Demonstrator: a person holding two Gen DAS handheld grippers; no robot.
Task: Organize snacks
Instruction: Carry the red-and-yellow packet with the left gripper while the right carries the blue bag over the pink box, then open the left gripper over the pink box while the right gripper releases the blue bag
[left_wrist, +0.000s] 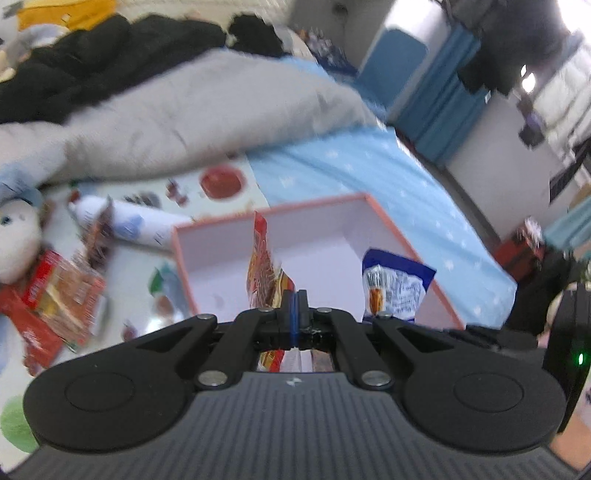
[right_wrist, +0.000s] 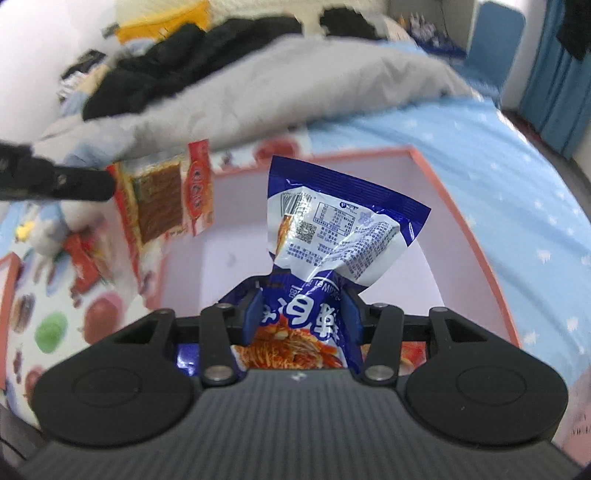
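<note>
Both grippers carry snack packets above the pink box (right_wrist: 476, 236).
Left gripper (left_wrist: 294, 306) pinches a red packet (left_wrist: 263, 266) tightly; right gripper (right_wrist: 301, 314), half-open, clamps a blue packet (right_wrist: 332, 229).

Bed (right_wrist: 498, 155) wearing light blue star sheet, taking up most of view. Grey duvet (left_wrist: 192, 110) lying bunched across it, black clothes (left_wrist: 92, 66) piling behind. Fruit-print mat (right_wrist: 51, 325) covering near side. Blue curtains (left_wrist: 439, 96) hanging beside white wall (left_wrist: 480, 147). Daylight glaring through window (left_wrist: 576, 14) at far right. Blue chair (right_wrist: 495, 40) standing beyond bed.
</note>
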